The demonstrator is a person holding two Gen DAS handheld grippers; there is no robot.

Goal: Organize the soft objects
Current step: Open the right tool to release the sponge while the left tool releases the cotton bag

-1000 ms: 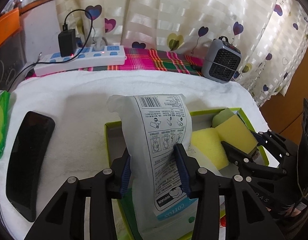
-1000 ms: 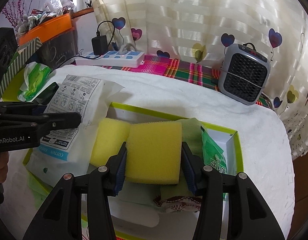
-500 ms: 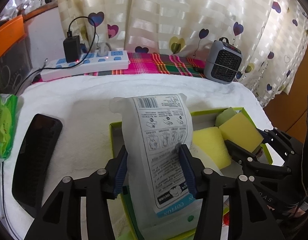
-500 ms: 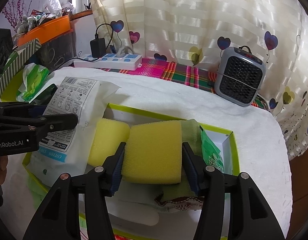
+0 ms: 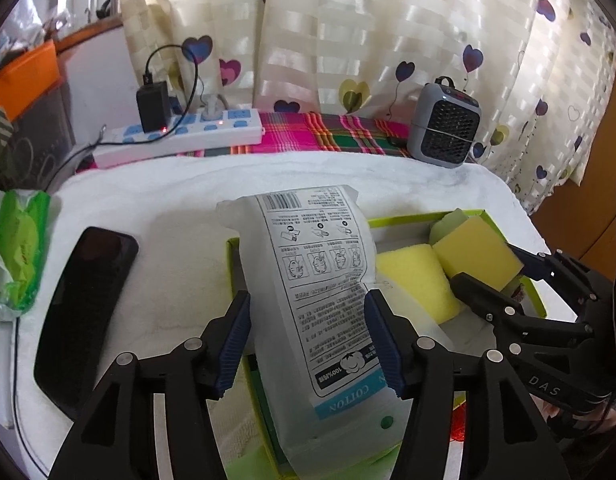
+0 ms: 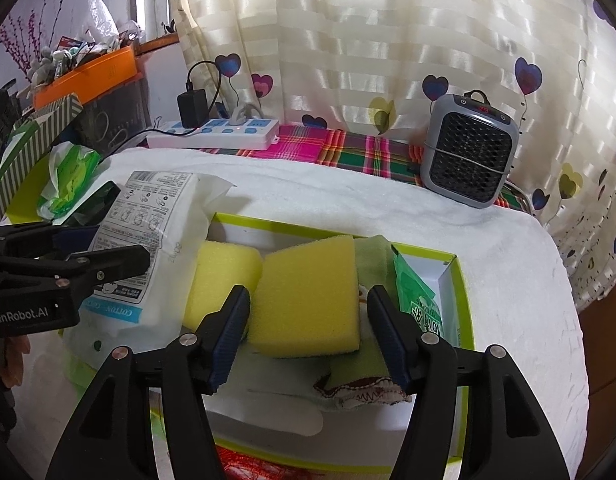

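A white cotton-pad pack leans in the left end of a lime-rimmed box. My left gripper straddles the pack. Its jaws are opening and the blue pads stand just off the pack's sides. In the right wrist view a yellow sponge lies in the box between the fingers of my right gripper. Those jaws are opening too, with a gap at each pad. A second yellow sponge lies to its left. To the right are a pale green cloth and a green packet.
The box sits on a white towel. A black phone and a green wipes pack lie left of it. Behind are a power strip, a small grey heater and a curtain.
Both grippers' jaws have widened. The left pads came off the cotton pack and the right pads came off the yellow sponge, which now rests in the box.
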